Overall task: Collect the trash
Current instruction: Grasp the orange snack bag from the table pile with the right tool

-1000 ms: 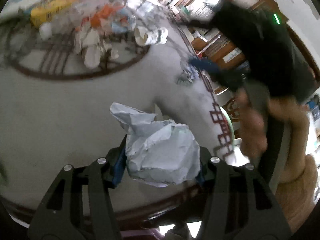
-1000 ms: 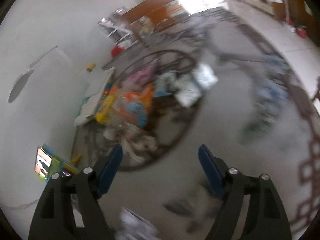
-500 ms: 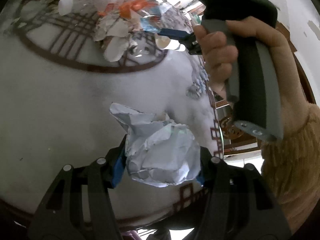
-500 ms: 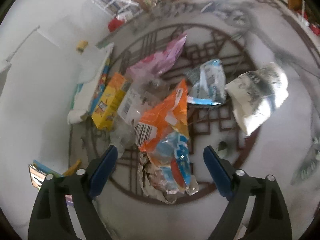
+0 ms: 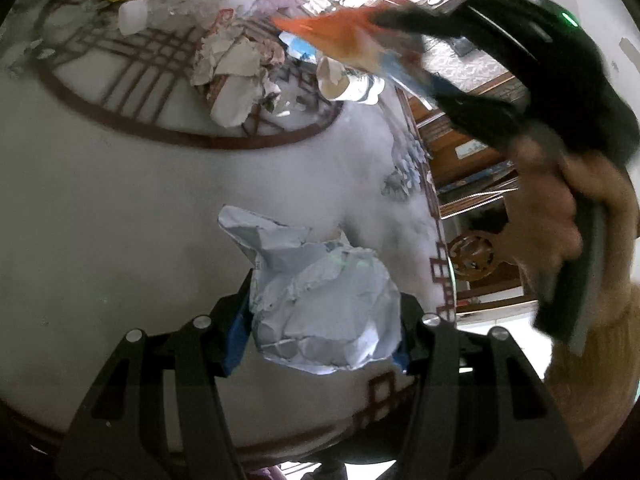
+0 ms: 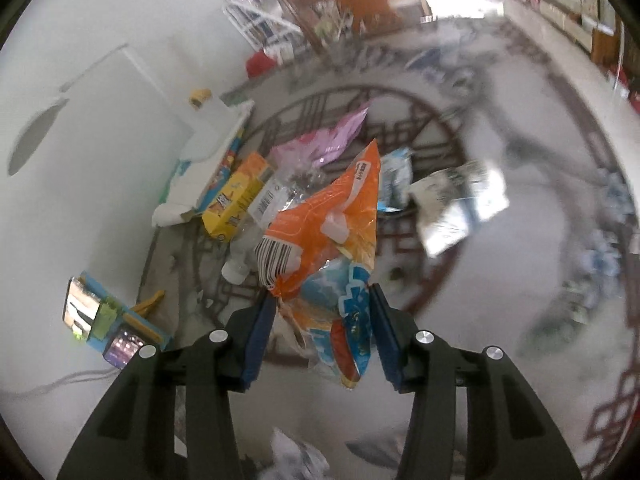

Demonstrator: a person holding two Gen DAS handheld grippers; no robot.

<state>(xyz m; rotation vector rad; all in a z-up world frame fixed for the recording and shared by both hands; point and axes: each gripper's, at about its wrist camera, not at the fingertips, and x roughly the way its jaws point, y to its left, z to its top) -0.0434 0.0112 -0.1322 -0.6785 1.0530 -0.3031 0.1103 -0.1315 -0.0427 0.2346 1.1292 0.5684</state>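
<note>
Two pieces of trash are in hand, and much more is left. The left tool (image 5: 324, 320) is clenched on a crumpled paper ball (image 5: 324, 312), which bulges out between the blue pads above the near edge of the desk (image 5: 120, 208). The right tool (image 6: 320, 332) is closing its jaws on an orange wrapper (image 6: 332, 236); the wrapper sits between the pads and, seen from the left wrist, appears to hang clear of the pile.

By my reading the task is at an early-to-middle stage: nothing in view shows a bin or bag, so neither piece has been put away yet. Left on the desk are a yellow carton (image 6: 236, 200), a clear bottle (image 6: 240, 256), a pink wrapper (image 6: 328, 136), torn white paper (image 5: 232, 76), a paper cup (image 5: 340, 80) on its side and a crumpled clear bag (image 6: 452, 208).

Hard to make out: the right side of the right wrist view is smeared by motion, and the right tool and the hand (image 5: 552, 216) on it are blurred in the left view. Whether the right pads press firmly yet is not clear. The small things at the bottom edge of the right view are cut off.
</note>
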